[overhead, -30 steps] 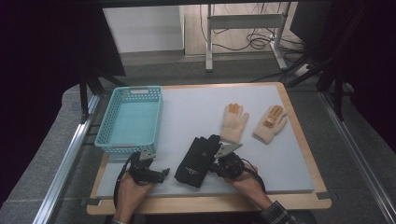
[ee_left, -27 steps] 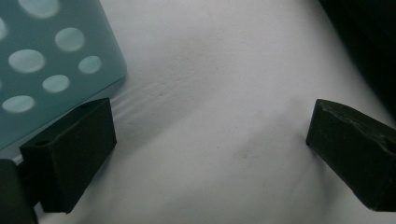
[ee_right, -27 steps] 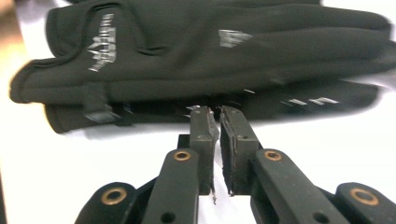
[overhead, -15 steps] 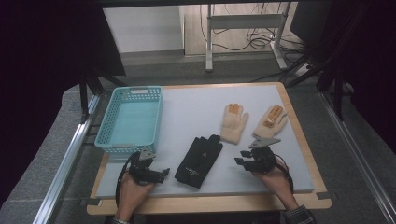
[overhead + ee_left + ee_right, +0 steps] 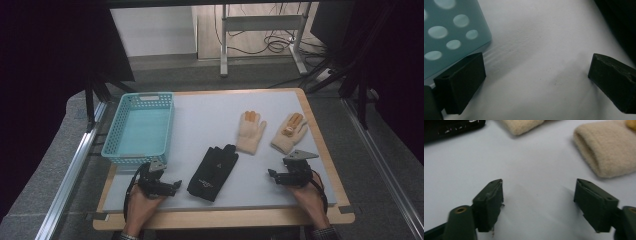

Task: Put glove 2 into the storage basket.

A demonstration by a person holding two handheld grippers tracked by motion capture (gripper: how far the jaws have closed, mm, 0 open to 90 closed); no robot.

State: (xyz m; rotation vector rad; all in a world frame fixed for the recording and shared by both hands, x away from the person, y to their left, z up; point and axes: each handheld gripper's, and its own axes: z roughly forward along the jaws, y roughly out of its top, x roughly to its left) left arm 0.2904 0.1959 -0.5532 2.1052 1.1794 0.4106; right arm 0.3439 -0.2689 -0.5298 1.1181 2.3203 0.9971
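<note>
Where the wooden edge of the table (image 5: 320, 220) runs nearest the person, the two hands rest with their tools on the grey mat (image 5: 210, 125), one to each side of the black glove (image 5: 212, 167); the left gripper (image 5: 176, 185) lies just left of that glove's cuff, its jaws spread wide over bare mat, and its own view shows the corner of the blue basket (image 5: 446, 37) beside one jaw; the right gripper (image 5: 270, 174) sits well to the right of the black glove, its jaws also wide apart and holding nothing, with only mat between them in its own view. The black glove lies flat, cuff toward the person and fingers pointing away, touched by neither tool; beyond it and to its right lies a cream glove (image 5: 250, 132), and farther right a second cream glove (image 5: 289, 133) with orange patches, its cuff near the right gripper; the blue basket (image 5: 140, 129) stands beyond and to the left of the black glove, just past the left gripper.
</note>
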